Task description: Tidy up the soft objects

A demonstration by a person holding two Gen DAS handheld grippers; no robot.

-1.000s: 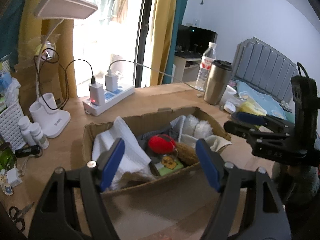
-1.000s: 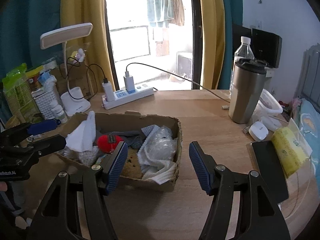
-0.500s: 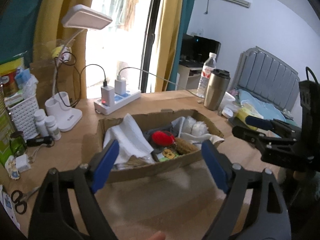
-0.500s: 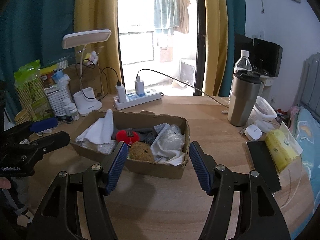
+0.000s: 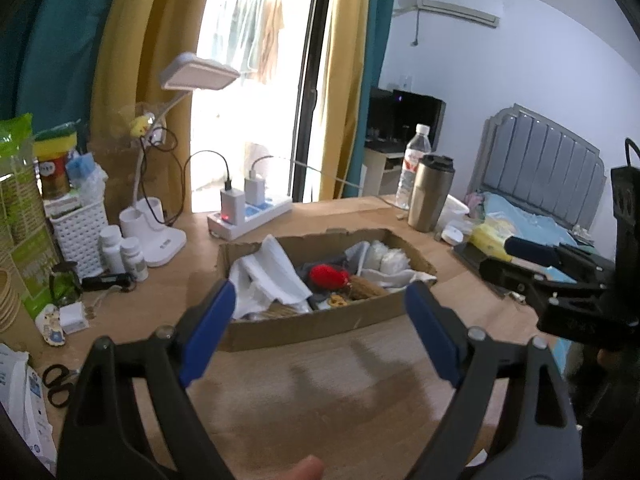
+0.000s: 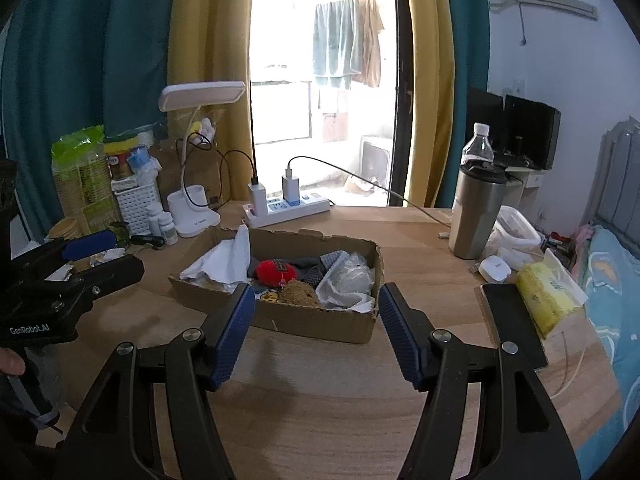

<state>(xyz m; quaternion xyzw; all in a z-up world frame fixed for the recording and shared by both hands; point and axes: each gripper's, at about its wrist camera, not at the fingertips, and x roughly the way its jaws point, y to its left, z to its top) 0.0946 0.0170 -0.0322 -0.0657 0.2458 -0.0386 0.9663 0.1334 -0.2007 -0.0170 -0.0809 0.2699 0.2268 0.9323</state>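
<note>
Beyond both my grippers, the cardboard box (image 6: pixel 280 316) now sits farther off; left gripper (image 5: pixel 320 312) has just been widening, right gripper (image 6: pixel 316 320) apparently unchanged, both empty.

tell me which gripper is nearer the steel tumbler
Right. The steel tumbler stands past the cardboard box, toward the side of the right gripper. The left gripper sits farther off, on the lamp side.

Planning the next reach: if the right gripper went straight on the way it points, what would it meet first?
Probably the near wall of the cardboard box, straight ahead of the open, empty right gripper; depth is unclear.
</note>
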